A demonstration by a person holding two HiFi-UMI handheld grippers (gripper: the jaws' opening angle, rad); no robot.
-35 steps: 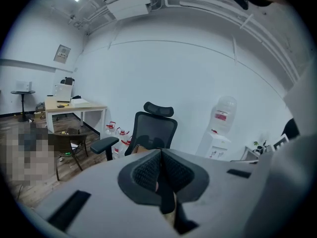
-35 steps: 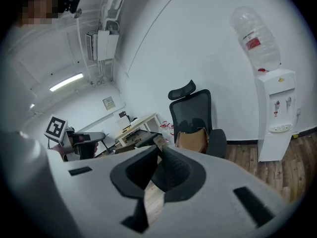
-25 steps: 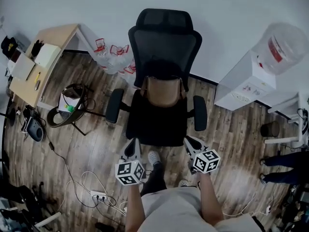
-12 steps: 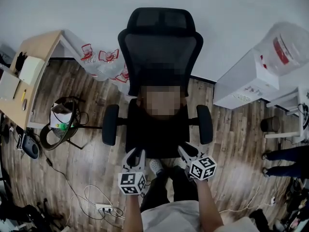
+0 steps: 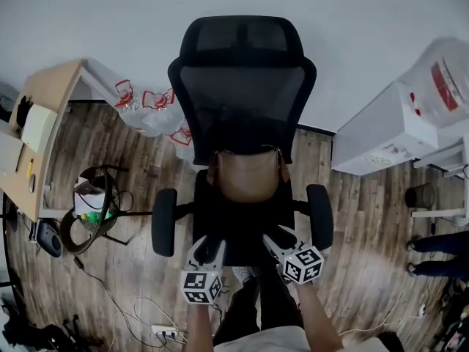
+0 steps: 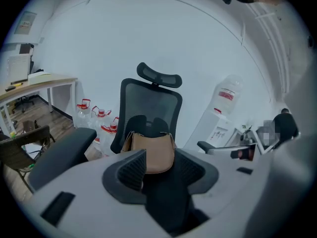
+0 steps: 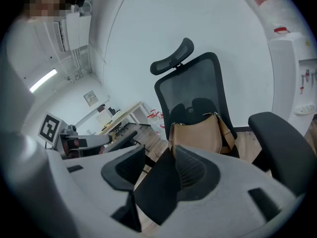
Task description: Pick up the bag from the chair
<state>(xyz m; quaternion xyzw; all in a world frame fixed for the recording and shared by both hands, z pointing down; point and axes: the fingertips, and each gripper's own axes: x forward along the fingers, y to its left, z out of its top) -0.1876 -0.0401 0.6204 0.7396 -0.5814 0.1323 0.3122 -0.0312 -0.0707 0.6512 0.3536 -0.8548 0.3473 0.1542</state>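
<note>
A tan leather bag [image 5: 245, 176] leans upright against the backrest of a black mesh office chair [image 5: 242, 86], on the rear of its seat. In the head view my left gripper [image 5: 207, 248] and right gripper [image 5: 277, 239] hover side by side over the seat's front edge, well short of the bag. Both are open with nothing between the jaws. The left gripper view shows the bag [image 6: 154, 150] straight ahead past the left gripper [image 6: 161, 167]. The right gripper view shows the bag [image 7: 198, 133] ahead, slightly right of the right gripper [image 7: 161, 170].
The chair's armrests [image 5: 164, 221] flank the seat. Clear water jugs with red handles [image 5: 150, 108] stand by the wall at left, beyond a wooden desk [image 5: 44, 123] and a small folding chair [image 5: 91, 207]. A white water dispenser [image 5: 388, 134] stands at right. Cables [image 5: 161, 332] lie on the floor.
The person has stepped closer to the chair. Both grippers have moved forward from the floor in front of the chair to over the seat's front edge, still open.
</note>
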